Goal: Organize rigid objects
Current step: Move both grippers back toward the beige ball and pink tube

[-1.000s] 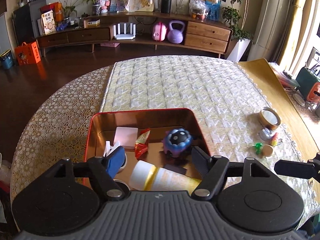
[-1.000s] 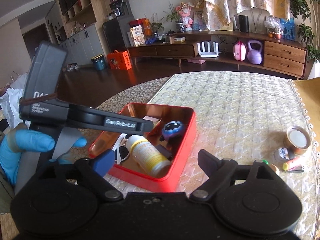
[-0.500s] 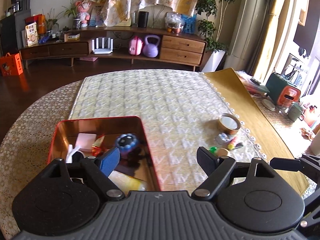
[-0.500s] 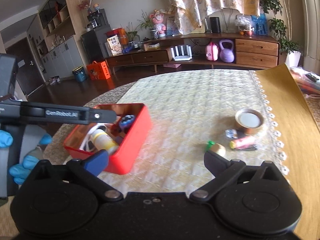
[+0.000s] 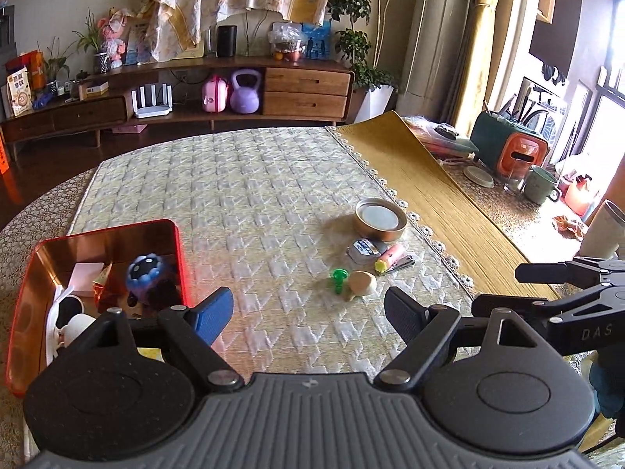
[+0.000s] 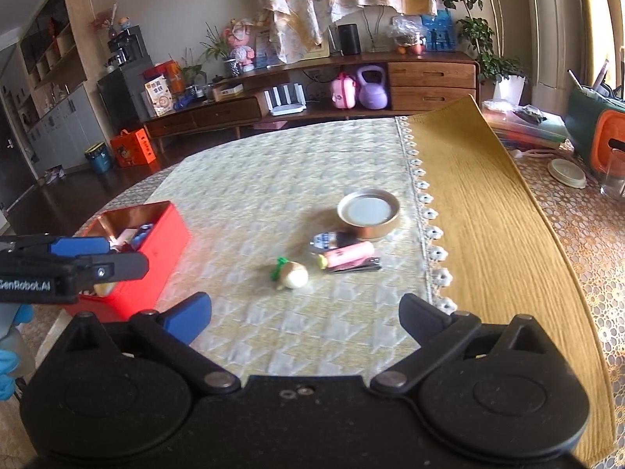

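pink tube lies flat, long axis left-right, yellow cap left.

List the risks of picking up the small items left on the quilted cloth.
1. The pink tube, foil packet and nail clipper touch; the open right tongs might catch two at once.
2. The round beige piece may roll when nudged.
3. The left tongs hover close beside; they could collide.
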`<state>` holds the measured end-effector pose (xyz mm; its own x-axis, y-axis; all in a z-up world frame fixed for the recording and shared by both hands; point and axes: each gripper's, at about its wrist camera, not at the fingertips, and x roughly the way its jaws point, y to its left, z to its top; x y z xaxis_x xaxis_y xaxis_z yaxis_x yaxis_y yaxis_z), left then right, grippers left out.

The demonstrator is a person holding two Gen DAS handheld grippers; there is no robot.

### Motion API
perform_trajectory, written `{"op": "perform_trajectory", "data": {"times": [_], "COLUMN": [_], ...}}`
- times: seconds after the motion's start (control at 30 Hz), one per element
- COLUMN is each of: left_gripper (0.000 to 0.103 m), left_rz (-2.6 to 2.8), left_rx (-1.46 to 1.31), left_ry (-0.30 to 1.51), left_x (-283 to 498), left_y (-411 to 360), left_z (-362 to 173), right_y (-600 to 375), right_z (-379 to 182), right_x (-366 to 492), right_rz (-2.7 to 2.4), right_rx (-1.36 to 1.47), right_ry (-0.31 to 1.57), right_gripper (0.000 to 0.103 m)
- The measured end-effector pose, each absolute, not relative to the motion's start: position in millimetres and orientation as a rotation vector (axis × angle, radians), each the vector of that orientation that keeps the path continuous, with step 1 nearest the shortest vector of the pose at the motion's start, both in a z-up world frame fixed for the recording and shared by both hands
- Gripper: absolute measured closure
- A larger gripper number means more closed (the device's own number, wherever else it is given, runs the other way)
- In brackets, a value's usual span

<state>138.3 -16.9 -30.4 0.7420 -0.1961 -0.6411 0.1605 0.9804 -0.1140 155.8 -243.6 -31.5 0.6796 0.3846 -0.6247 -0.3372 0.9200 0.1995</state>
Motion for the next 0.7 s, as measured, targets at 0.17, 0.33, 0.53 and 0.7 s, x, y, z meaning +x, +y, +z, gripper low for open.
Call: {"op": "perform_trajectory", "data": {"times": [0.17, 0.33, 0.53, 0.7], "left_gripper": [0.018, 0.018, 0.018, 0.018], "left_rz": [-0.213, -0.260, -0.305, -0.303], "left_rx": [-0.043, -0.026, -0.018, -0.027], "left_ry": [0.697, 0.724, 0.746, 0.766], "left_x": [145, 156, 174, 192], "left_y": [-36, -56, -72, -78], "left_z": [-42, -56, -75, -90], "right_y": [-252, -257, -254, -249], "right_z": [-41, -49, -60, -74], "right_x": [172, 196, 220, 241], "right_rz": [0.394, 0.400, 0.431, 0.432], "right_rx": [0.058, 0.056, 0.044, 0.046], "right_ry": [0.732, 0.745, 0.764, 0.790], "right_gripper": [0.001, 0.001, 0.001, 0.003]}}
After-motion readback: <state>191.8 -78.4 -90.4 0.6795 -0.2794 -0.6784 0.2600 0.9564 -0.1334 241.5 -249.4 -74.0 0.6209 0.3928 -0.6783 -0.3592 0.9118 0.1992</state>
